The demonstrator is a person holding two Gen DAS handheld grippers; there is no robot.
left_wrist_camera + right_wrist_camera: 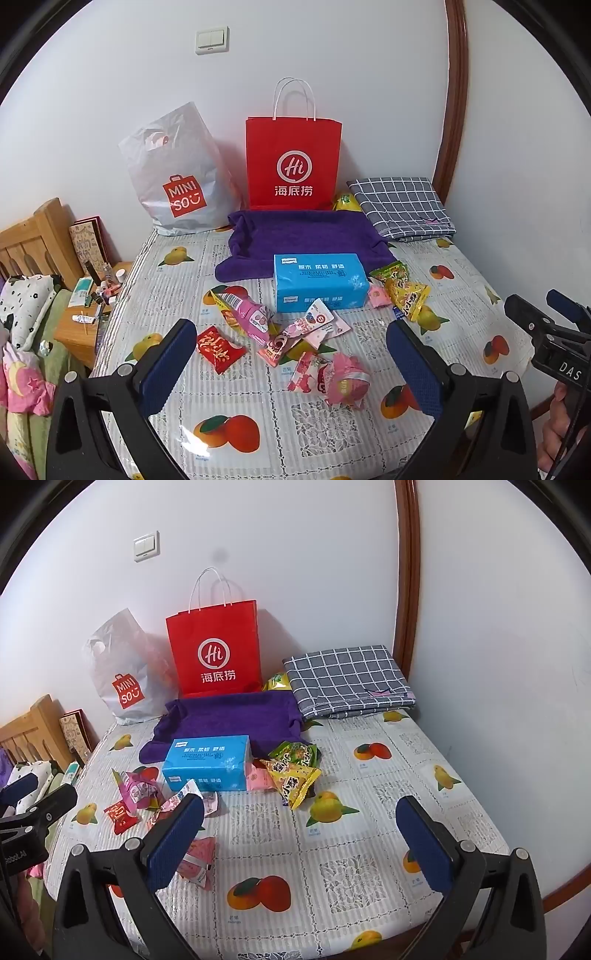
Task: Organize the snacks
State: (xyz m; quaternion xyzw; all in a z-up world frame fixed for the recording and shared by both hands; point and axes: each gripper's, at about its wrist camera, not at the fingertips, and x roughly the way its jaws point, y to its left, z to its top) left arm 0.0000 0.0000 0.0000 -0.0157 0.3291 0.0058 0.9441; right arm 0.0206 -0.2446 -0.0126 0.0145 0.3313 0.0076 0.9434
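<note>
Your left gripper hangs over the near half of the table with its jaws spread wide and nothing between them. Framed by its fingers lie the pink snacks, and a red packet sits just inside the left finger. Beyond them stands the blue tissue box, with more pink wrappers to its left and yellow and green packets touching its right end.

Your right gripper is released too, jaws wide apart and holding nothing, above bare tablecloth to the right of the pile. From this side the yellow packets lie just beside the tissue box, and one pink snack rests next to your left finger.

Behind the box a purple towel is spread out. At the wall stand a red paper bag, upright, and a grey plastic bag leaning to its left. A folded checked cloth lies in the far right corner, with a yellow pack tucked between it and the red bag.
</note>
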